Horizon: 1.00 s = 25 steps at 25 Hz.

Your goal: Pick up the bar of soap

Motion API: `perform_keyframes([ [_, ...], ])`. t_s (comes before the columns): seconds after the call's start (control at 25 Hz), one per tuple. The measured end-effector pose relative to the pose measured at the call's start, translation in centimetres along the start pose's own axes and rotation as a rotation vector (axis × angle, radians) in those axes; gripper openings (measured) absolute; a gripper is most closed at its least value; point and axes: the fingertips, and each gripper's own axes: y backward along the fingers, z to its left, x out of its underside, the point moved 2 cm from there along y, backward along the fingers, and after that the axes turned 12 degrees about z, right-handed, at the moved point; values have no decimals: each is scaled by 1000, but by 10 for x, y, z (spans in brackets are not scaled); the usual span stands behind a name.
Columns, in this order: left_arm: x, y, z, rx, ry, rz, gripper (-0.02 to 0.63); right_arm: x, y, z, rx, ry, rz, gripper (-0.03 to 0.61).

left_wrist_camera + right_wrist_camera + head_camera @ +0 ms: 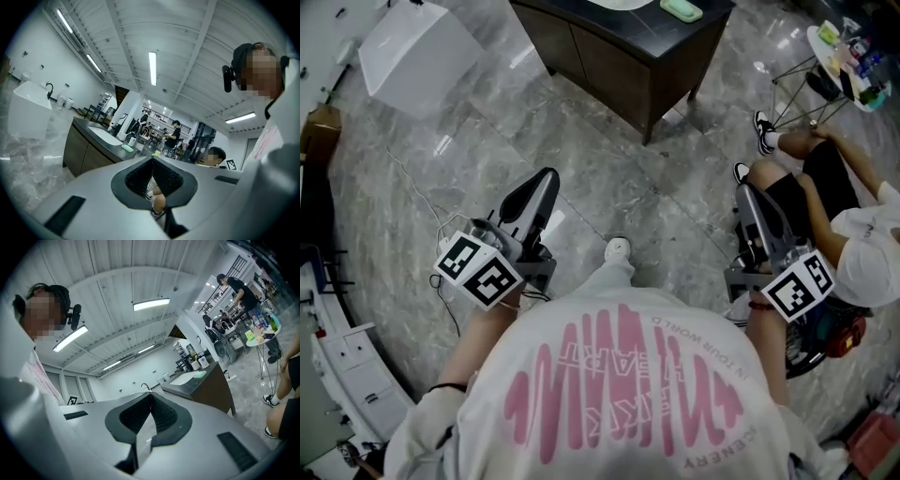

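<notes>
While well short of the counter (619, 42), no point opening up yet: holding left gripper (546, 178) and right gripper (748, 192) pinched shut, empty, level out front. Pale green soap (682, 9) over on that dark counter top, well apart, untouched. Guessing wide jaws only once close.

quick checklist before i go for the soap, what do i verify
1. Soap in sight, lying on the dark counter: ok.
2. A gripper within reach of the soap: not ok, both are well short of the counter.
3. Left gripper open for a grasp: not ok, jaws shut with nothing between them.
4. Right gripper open for a grasp: not ok, jaws shut with nothing between them.
5. Seated person out of the way: ok, off to the right of the line to the counter.
</notes>
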Motion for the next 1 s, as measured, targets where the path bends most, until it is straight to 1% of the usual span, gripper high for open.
perform_keyframes([
  [0.12, -14, -18, 27, 4, -13, 12, 11, -14, -30, -8, 4, -1, -3, 11],
  [0.36, -26, -42, 66, 30, 25, 29, 11, -27, -68, -15, 16, -11, -3, 11],
  [0.56, -38, -57, 80, 51, 24, 20, 11, -37, -75, -24, 46, -23, -12, 11],
  [0.84, -50, -65, 94, 57, 14, 17, 11, -47, -80, -30, 73, -24, -26, 11],
  [1.0, -56, -72, 100, 67, 9, 18, 11, -50, -88, -36, 68, -50, -41, 11],
])
